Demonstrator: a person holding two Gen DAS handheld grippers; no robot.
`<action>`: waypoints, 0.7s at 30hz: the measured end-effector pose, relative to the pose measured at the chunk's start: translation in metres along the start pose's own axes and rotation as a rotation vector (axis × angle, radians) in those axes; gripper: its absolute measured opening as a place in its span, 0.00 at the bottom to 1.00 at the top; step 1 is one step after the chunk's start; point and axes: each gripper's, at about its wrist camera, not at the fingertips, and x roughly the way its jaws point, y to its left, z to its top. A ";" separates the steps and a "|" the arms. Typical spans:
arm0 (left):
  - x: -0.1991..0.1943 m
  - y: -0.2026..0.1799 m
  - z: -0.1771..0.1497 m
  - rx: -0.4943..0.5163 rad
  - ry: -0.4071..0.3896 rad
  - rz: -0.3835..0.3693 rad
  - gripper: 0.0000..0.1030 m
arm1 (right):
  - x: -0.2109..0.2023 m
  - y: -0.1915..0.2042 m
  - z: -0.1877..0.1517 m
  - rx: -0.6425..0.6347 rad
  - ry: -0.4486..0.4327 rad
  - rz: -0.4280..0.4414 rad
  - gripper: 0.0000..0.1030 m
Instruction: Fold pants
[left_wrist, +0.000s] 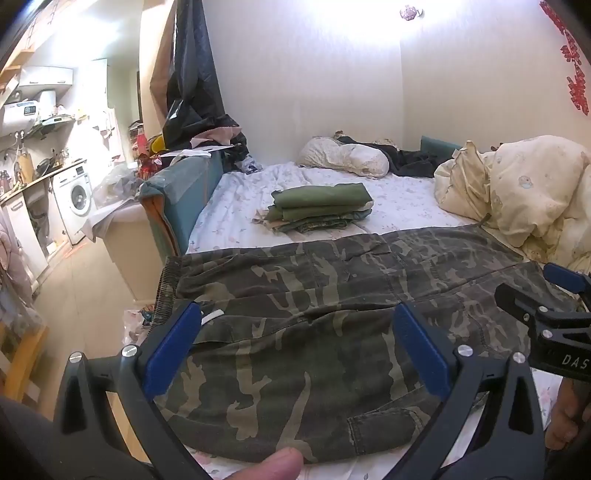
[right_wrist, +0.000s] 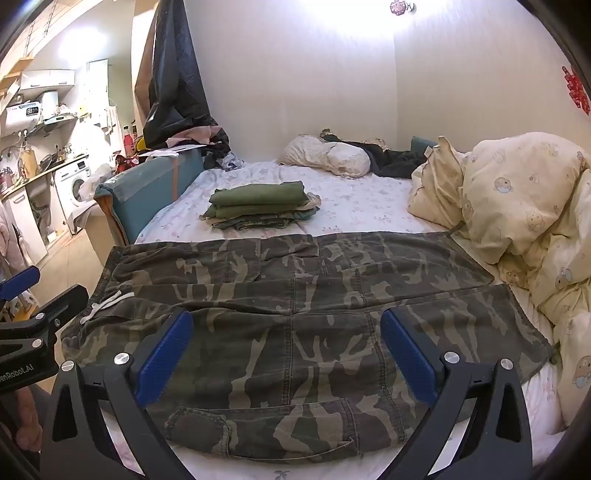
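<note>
My left gripper (left_wrist: 297, 345) hovers with its blue fingers spread apart, empty, above the waistband end of the camouflage pants (left_wrist: 332, 325); these lie flat across the near edge of the bed (left_wrist: 406, 206), legs running rightward; my right gripper (right_wrist: 286, 352), likewise spread and empty, hangs over the legs; I judge folding not yet begun; next, each should pinch an edge.
</note>
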 end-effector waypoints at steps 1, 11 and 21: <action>-0.001 0.000 0.000 0.001 -0.002 0.001 0.99 | 0.000 0.000 0.000 0.001 0.001 0.002 1.00; -0.001 -0.006 0.006 0.004 -0.012 -0.032 0.99 | 0.000 -0.002 -0.003 0.001 -0.020 0.019 1.00; -0.015 -0.002 0.002 0.029 -0.067 -0.022 0.99 | -0.005 -0.009 -0.006 0.016 -0.028 -0.031 1.00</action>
